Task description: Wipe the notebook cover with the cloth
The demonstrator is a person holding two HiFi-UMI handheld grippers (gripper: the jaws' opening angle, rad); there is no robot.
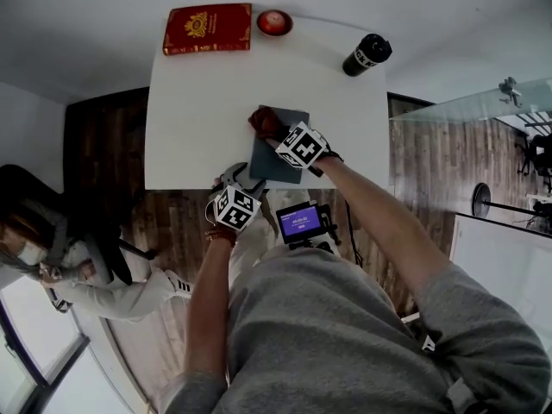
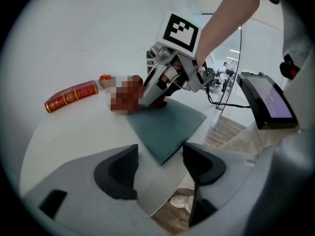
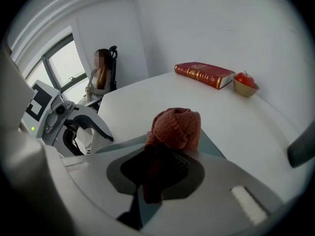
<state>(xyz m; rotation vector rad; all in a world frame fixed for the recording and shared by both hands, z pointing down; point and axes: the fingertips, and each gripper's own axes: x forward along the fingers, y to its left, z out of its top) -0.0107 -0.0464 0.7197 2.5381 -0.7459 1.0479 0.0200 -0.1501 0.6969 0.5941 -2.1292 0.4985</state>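
Observation:
A grey-blue notebook [image 1: 280,162] lies flat near the white table's front edge. My right gripper [image 1: 274,134] is shut on a bunched red cloth [image 1: 263,121] and presses it on the notebook's far left corner. In the right gripper view the cloth [image 3: 175,126] bulges out past the gripper [image 3: 160,167], resting on the notebook [image 3: 216,150]. My left gripper [image 1: 235,198] is at the table's front edge. In its own view it [image 2: 160,168] stands open, with the near corner of the notebook [image 2: 165,124] lying between the jaws, untouched. That view also shows the right gripper [image 2: 153,93].
A red book [image 1: 208,28], a small bowl with a red fruit [image 1: 274,22] and a black bottle [image 1: 367,54] stand along the table's far edge [image 1: 172,145]. A device with a lit screen [image 1: 302,222] hangs at my chest. A person [image 1: 52,257] sits at the left.

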